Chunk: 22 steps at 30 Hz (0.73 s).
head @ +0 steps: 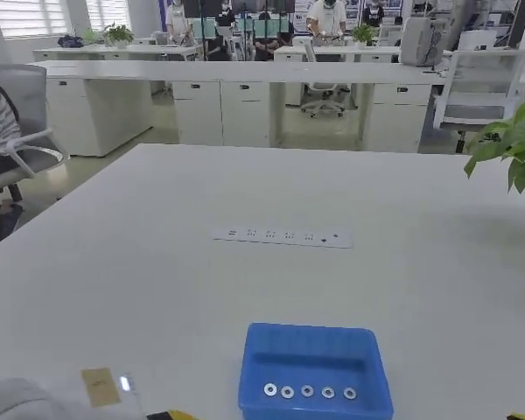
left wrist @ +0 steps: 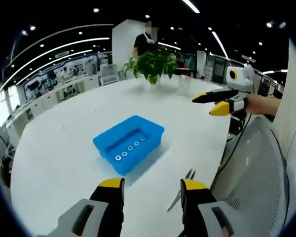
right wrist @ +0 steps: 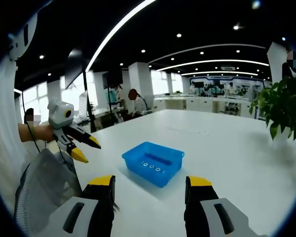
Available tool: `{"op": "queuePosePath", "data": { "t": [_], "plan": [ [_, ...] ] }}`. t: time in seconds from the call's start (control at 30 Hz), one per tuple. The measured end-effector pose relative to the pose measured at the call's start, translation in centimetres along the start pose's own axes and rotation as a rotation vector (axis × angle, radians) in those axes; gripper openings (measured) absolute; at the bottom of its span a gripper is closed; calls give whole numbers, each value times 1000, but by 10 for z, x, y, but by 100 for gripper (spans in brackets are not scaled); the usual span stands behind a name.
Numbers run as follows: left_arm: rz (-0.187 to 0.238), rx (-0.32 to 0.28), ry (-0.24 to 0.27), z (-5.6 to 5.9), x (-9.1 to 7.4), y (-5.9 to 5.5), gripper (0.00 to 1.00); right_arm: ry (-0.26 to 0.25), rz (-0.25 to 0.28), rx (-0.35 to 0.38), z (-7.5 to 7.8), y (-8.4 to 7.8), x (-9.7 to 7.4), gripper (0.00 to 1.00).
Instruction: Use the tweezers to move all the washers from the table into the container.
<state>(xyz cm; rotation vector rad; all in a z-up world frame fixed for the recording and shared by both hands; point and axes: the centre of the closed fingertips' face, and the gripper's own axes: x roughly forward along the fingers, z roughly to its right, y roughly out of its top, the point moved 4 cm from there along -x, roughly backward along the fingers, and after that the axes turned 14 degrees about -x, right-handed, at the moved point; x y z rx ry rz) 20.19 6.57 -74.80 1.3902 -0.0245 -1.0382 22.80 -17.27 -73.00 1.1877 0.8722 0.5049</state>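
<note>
White table in an open office, with rows of desks and people at the far side.

Five washers lie in a straight row inside the blue container, along its near wall. In the head view the container sits at 6 o'clock, close to the table's near edge. The left gripper view has the row running from 7 toward 1 o'clock across the container floor. The right gripper view has washers and container dead centre.

Tweezers lie flat on the table at 5 o'clock in the left gripper view, just beside that gripper's right-hand jaw and apart from the container.

Left gripper is released: its yellow-tipped jaws stand wide apart with nothing between them, hovering short of the container. Right gripper is released too, its jaws spread and empty. Each one crosses the other's view. The right gripper sits at 2 o'clock with its tips parted, and the left gripper at 9 o'clock, likewise parted.

Farther out, a power strip is set flat at mid-table, well beyond the container. A plant leans in at 3 o'clock in the head view, and a small tan tag lies at 7 o'clock.
</note>
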Motion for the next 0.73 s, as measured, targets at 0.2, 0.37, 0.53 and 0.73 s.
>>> {"op": "queuePosePath", "data": {
  "t": [0.2,0.37,0.53,0.73],
  "plan": [
    [187,-51,57,-6,-18,16,60,-65,47,42,10,6,-9,62],
    [311,-106,111,-13,-29,21,70,-118,55,30,15,9,-14,68],
    [498,-207,121,-18,-44,36,86,-156,79,25,20,12,-18,73],
    [645,-250,159,-27,-60,49,97,-194,97,26,23,15,-20,82]
  ]
}}
